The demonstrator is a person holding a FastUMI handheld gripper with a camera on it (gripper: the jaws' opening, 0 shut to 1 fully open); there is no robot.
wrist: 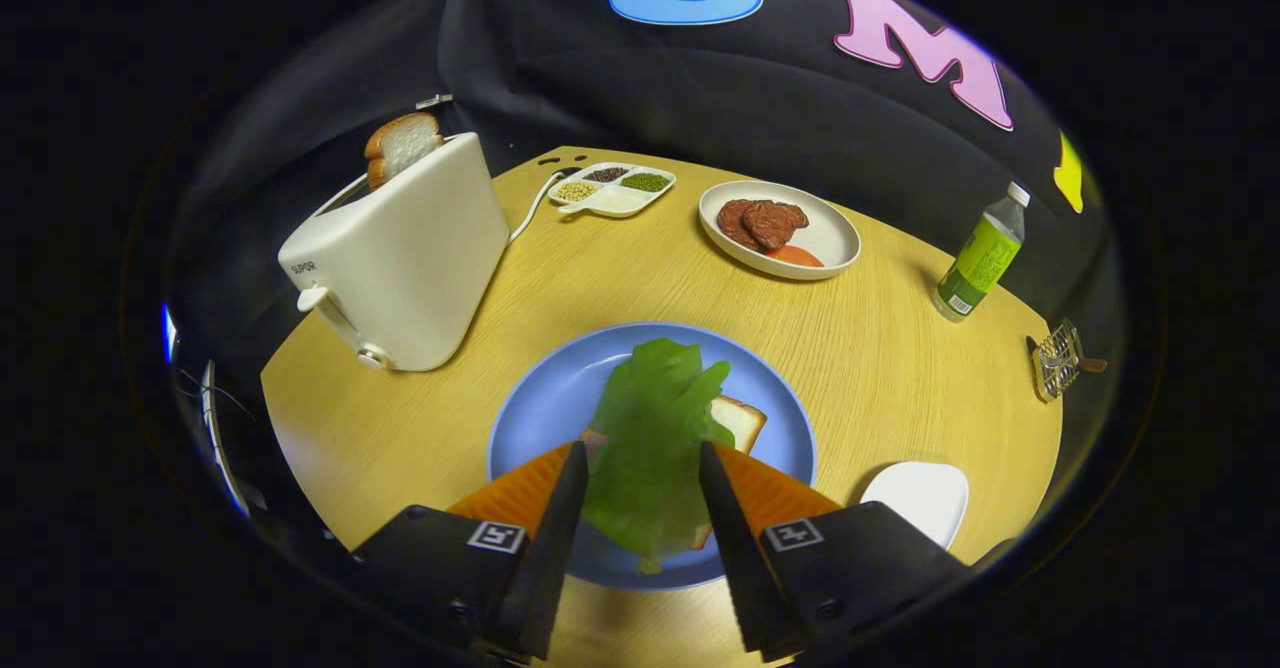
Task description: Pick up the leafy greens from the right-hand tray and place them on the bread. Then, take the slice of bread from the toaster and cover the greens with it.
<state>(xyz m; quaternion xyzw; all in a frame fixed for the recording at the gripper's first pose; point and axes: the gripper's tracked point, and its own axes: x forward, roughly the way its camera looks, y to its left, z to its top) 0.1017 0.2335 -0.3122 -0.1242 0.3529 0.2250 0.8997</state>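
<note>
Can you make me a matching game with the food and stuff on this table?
Things:
1. leafy greens
2. slice of bread
3. meat patties
4. green bottle

Places:
A. standing upright beyond the white plate, beside the booth wall
B. between the gripper's open jaws, over the bread on the blue plate
C. on the white plate
D. sticking out of the toaster

Pairs: 1-B, 2-D, 3-C, 4-A

The gripper (640, 468) has its two fingers spread wide beside the leafy greens (650, 438), over bread (738, 421) on a blue plate (545, 398).
</note>
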